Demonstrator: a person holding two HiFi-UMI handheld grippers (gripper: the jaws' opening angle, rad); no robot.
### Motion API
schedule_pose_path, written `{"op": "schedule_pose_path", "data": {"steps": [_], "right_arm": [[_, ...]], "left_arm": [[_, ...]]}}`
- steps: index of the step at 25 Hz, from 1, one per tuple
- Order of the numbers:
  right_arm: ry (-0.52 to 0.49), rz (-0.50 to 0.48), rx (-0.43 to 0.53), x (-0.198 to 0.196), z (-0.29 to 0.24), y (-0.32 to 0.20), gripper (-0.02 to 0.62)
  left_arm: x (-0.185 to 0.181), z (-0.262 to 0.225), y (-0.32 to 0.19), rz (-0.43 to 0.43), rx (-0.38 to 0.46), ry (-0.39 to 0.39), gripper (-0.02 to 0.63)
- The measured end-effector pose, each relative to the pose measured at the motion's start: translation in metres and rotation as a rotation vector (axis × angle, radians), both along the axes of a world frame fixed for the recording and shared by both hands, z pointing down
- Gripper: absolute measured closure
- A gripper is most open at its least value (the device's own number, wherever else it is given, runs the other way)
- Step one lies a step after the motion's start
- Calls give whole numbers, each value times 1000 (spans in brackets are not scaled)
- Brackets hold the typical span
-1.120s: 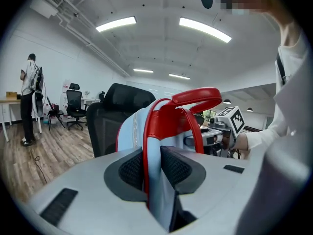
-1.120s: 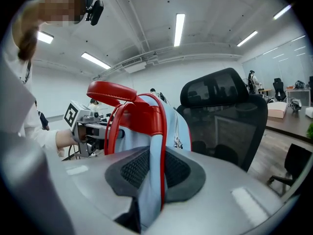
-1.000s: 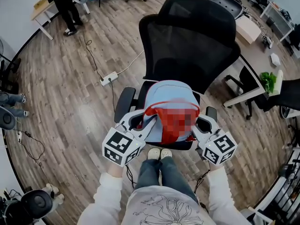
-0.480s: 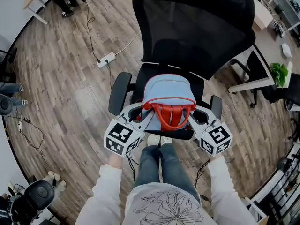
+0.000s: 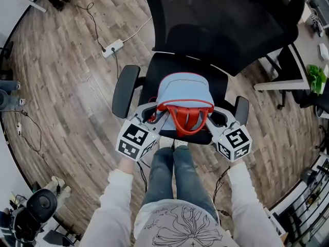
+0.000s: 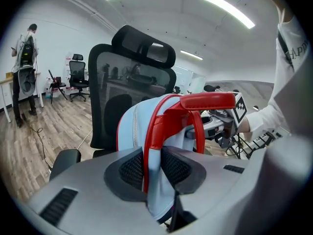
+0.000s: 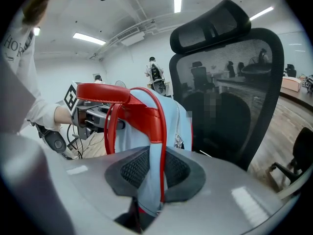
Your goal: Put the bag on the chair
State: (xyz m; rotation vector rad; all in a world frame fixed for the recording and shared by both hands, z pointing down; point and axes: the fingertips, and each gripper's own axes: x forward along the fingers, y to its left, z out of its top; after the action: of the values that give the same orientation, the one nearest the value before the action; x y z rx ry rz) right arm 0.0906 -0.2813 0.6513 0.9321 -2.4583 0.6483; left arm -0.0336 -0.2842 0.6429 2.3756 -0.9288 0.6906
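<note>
A light blue bag (image 5: pixel 182 89) with red trim and red handles (image 5: pixel 189 118) hangs low over the front of the black office chair's seat (image 5: pixel 218 82); I cannot tell whether it touches the seat. My left gripper (image 5: pixel 157 115) is shut on the bag's left edge, and in the left gripper view the dark pads (image 6: pixel 131 169) pinch the blue fabric and red strap of the bag (image 6: pixel 139 121). My right gripper (image 5: pixel 216 118) is shut on the bag's right edge, where the right gripper view shows the bag (image 7: pixel 171 126) clamped between its pads (image 7: pixel 178 173).
The chair's mesh backrest (image 5: pixel 226 24) rises behind the bag, with armrests at the left (image 5: pixel 125 90) and right (image 5: pixel 241 109). A power strip (image 5: pixel 113 47) and cable lie on the wood floor. A desk leg (image 5: pixel 272 84) and plant (image 5: pixel 316 76) stand at right. A person (image 6: pixel 24 77) stands far off.
Both grippers have come down together with the bag, from in front of the backrest to just over the seat. Both grips are unchanged.
</note>
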Motion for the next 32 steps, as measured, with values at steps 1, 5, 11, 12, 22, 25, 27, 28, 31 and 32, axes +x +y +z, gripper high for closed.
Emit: {"op": "schedule_pose_path", "data": {"steps": [1,5,11,12,22,25,27,28,31,32], "right_arm": [[8,-2,-6,0,7,-1,515],[42,-11,-25,2,38,-2,514],[106,-40,-52,6,80,0,512],[118,-44,-56,4,84,-1,512],[203,-42,-68,-20,122,-26,509],[208,-38,-74,-21,132,-21,509],[202,-38,-67,-12,134,-11,508],[197,-39,-62,-8,134,-7,507],[182,-35,-52,-1,134,-2,500],[177,-30,-53,1,135,-1,492]], "left_arm": [[0,6,0,1,-5,-7,517],[2,36,-1,14,-23,-39,517],[5,75,2,40,-58,-91,517],[4,80,2,45,-65,-97,517],[-21,122,-27,83,-90,-125,515],[-22,132,-20,98,-104,-144,515],[-13,134,-9,96,-101,-150,515],[-9,134,-6,90,-96,-149,515],[-3,134,-1,66,-91,-149,511],[-2,134,1,57,-94,-150,506]]}}
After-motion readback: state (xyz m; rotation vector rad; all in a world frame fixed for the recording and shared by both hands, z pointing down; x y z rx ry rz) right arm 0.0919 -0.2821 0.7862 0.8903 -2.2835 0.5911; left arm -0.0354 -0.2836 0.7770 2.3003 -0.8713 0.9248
